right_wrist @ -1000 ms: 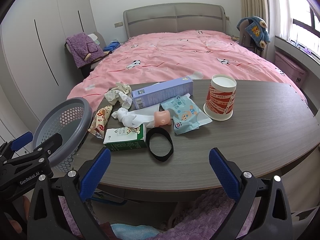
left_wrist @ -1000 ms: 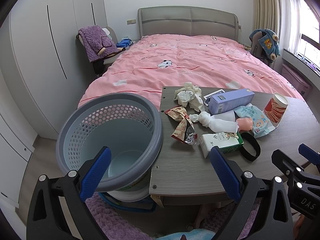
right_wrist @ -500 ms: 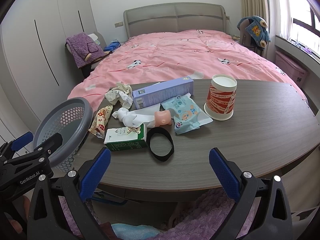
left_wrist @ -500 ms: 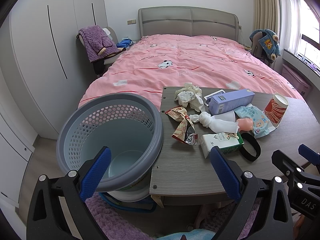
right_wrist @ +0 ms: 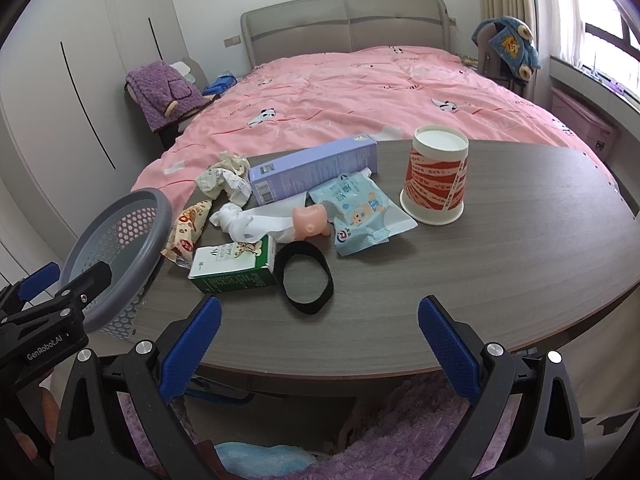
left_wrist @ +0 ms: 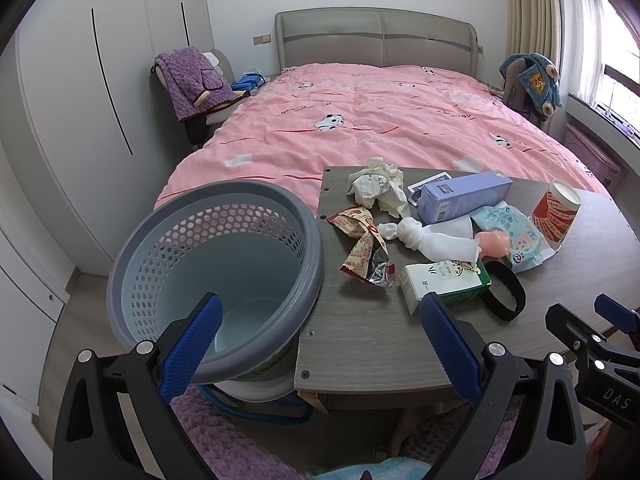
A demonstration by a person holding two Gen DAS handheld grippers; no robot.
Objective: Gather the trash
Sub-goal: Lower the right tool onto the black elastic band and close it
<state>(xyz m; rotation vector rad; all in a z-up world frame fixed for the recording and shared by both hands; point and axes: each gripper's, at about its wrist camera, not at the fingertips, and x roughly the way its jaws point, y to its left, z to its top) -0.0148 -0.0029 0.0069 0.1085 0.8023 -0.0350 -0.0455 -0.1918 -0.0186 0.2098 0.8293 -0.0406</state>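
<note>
A grey perforated basket (left_wrist: pixel 224 256) stands empty at the left end of the wooden table (right_wrist: pixel 520 272). Trash lies on the table: crumpled paper (right_wrist: pixel 226 182), a snack wrapper (right_wrist: pixel 186 234), a green-white milk carton (right_wrist: pixel 234 268), a black band (right_wrist: pixel 306 278), a knotted white cloth (right_wrist: pixel 256 226), a pink toy (right_wrist: pixel 310 222), a light-blue wipes pack (right_wrist: pixel 362 214), a purple box (right_wrist: pixel 316 170) and a red-white paper cup (right_wrist: pixel 436 182). My left gripper (left_wrist: pixel 320 350) is open near the basket and table end. My right gripper (right_wrist: pixel 318 350) is open at the table's front edge, empty.
A bed with a pink cover (left_wrist: pixel 380 128) lies behind the table. A chair with a purple blanket (left_wrist: pixel 194 80) stands by the white wardrobe (left_wrist: pixel 80 120). Another chair with a blue plush item (right_wrist: pixel 510 48) stands at right. A purple rug (right_wrist: pixel 400 440) covers the floor below.
The right gripper has edged slightly forward and up toward the table. The left gripper and all objects have stayed put.
</note>
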